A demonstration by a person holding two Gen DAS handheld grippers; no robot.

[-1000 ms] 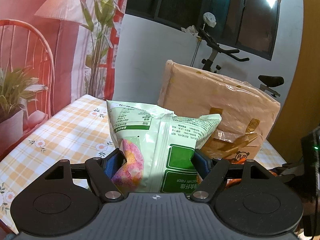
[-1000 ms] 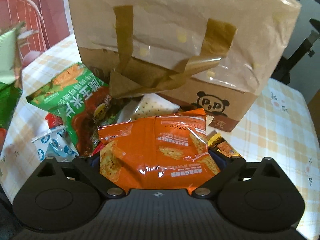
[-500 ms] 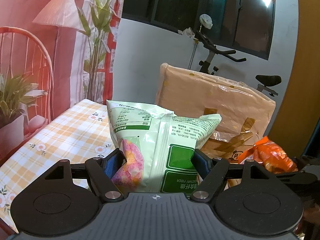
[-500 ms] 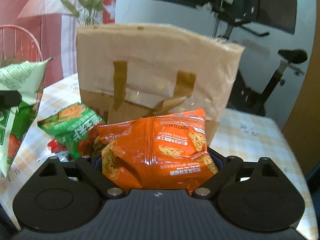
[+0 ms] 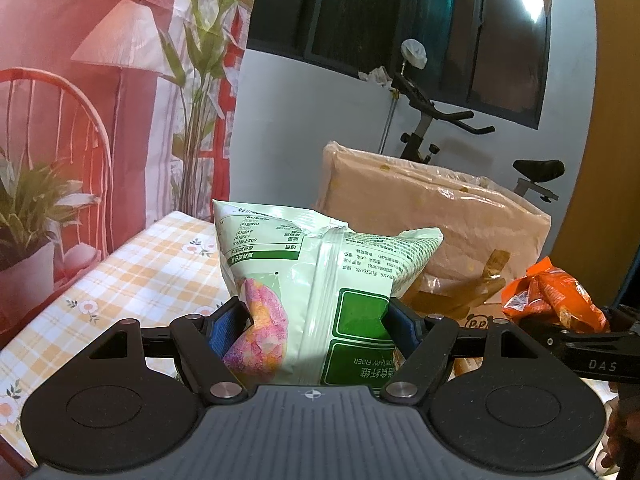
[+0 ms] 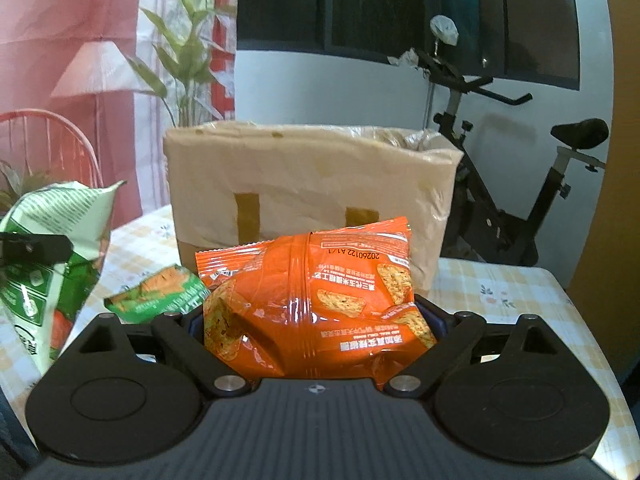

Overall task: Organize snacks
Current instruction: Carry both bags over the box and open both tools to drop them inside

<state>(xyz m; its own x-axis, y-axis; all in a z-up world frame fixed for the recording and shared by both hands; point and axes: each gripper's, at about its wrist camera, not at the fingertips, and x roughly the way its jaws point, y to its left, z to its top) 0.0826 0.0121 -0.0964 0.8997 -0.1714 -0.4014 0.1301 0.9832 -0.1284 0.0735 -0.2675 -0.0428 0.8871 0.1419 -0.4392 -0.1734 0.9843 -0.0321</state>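
Both claws are clamped on snacks above the worktop (image 6: 500, 280): left claw (image 5: 316, 320) on a green bag (image 5: 320, 280), right claw (image 6: 316, 320) on an orange bag (image 6: 312, 296). Ahead stands the paper bag (image 6: 312, 176), mouth up. Lift each clear of its rim before letting go, one at a time.

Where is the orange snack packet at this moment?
The orange snack packet sits clamped in the right gripper, raised in front of the paper bag, right of the green packet.

an exercise bike (image 6: 516, 184) stands behind the checked table (image 5: 132, 280), beside a backdrop (image 5: 80, 80).
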